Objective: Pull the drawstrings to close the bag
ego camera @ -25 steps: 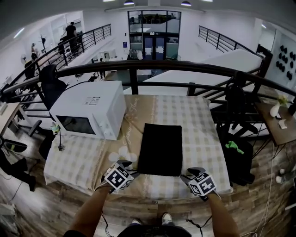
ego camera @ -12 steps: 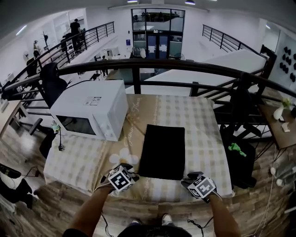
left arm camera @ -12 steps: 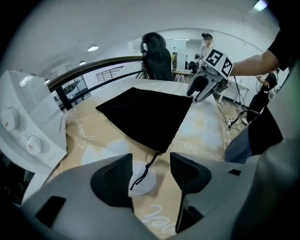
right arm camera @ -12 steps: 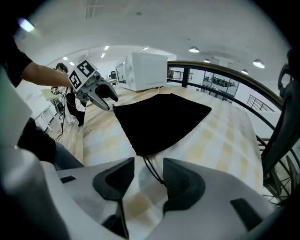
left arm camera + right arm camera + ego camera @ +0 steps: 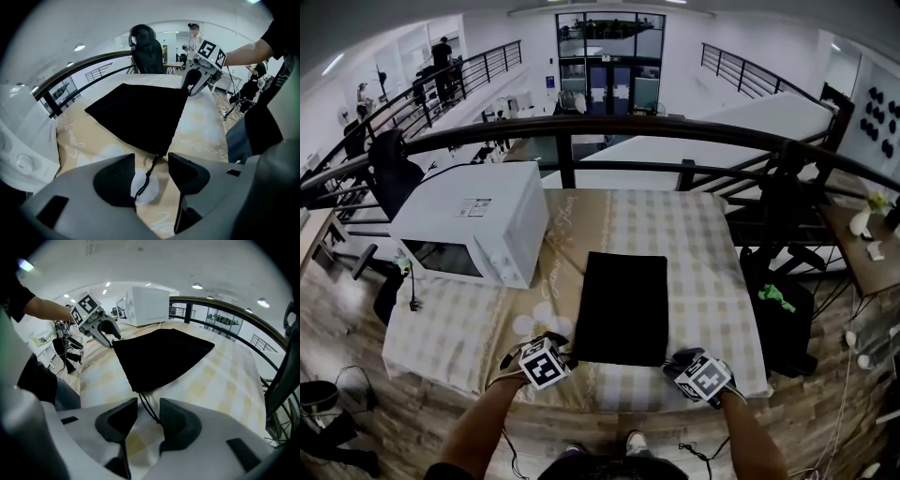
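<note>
A flat black drawstring bag (image 5: 622, 307) lies on the checked tablecloth, its mouth towards me. My left gripper (image 5: 551, 351) is at the bag's near left corner. In the left gripper view the left drawstring (image 5: 148, 174) runs between the jaws (image 5: 151, 161), which have just been closing and still stand apart from it. My right gripper (image 5: 682, 362) is at the near right corner. There the right drawstring (image 5: 149, 409) lies in the narrower gap of its jaws (image 5: 148, 404), also just closing, with space still showing beside the cord.
A white microwave (image 5: 469, 234) stands on the table's left half, well clear of the bag. The table (image 5: 712, 281) ends just under both grippers, and a dark railing (image 5: 675, 131) runs behind it. A dark chair (image 5: 778, 309) stands at the right.
Both grippers have sunk towards the table at the bag's near corners. The bag has not moved.
</note>
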### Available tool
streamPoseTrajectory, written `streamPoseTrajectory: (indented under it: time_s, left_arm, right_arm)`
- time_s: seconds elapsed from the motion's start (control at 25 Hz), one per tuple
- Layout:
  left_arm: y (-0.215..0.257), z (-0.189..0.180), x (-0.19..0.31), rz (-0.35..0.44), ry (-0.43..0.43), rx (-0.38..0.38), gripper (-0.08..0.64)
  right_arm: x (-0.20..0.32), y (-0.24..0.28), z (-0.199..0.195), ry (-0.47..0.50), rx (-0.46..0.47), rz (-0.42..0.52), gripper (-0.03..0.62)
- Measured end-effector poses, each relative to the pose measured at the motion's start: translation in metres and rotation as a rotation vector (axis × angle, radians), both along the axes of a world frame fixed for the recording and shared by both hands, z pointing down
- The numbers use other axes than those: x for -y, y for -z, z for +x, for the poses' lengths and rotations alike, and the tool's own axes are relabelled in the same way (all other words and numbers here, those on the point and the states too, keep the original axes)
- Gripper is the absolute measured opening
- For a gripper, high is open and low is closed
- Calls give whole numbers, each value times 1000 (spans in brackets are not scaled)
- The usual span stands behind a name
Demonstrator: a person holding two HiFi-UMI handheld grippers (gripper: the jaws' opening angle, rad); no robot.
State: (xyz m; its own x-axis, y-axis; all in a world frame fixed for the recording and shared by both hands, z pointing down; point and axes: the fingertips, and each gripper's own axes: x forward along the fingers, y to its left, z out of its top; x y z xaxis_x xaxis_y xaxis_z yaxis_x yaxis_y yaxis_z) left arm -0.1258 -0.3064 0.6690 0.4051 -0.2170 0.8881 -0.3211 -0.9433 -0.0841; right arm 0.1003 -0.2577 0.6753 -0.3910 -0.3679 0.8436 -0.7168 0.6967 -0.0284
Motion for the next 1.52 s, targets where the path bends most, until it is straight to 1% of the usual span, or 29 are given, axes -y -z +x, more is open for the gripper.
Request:
streamPoseTrajectory:
  time_s: [0.08,0.28,0.4,0.64,0.8,1.0,1.2,1.36,1.52]
  left_arm:
    - [-1,1,-1,-6,-17,6,225]
    - [-2,3,-6,-20,-36,15,181]
    - [-2,4,-8,-31,-46,21,166]
    - [-4,4,-11,-42,-59,40,146]
    - [-4,5,-13,-57,-56,36,130]
    - [-3,4,-14,-48,-74,53,104]
    - [-3,5,-19,-70,-80,40,75]
    - [-2,7,-18,-70,-70,30,43]
    - [1,5,-17,-68,-59,19,31]
  right_arm:
    - [0,0,-2,10,2,2,137]
    - [1,1,-3,31,-8,-2,125]
    - [1,0,-4,35,-18,-3,94]
    - [1,-1,-5,36,-23,-2,75]
    - [2,-2,-4,30,-25,-2,64]
    - [2,-1,-4,23,-24,2,55]
    - [2,-1,-4,12,-24,6,51]
    - [2,0,-4,7,-21,9,44]
    - [2,-1,-3,-8,-18,11,41]
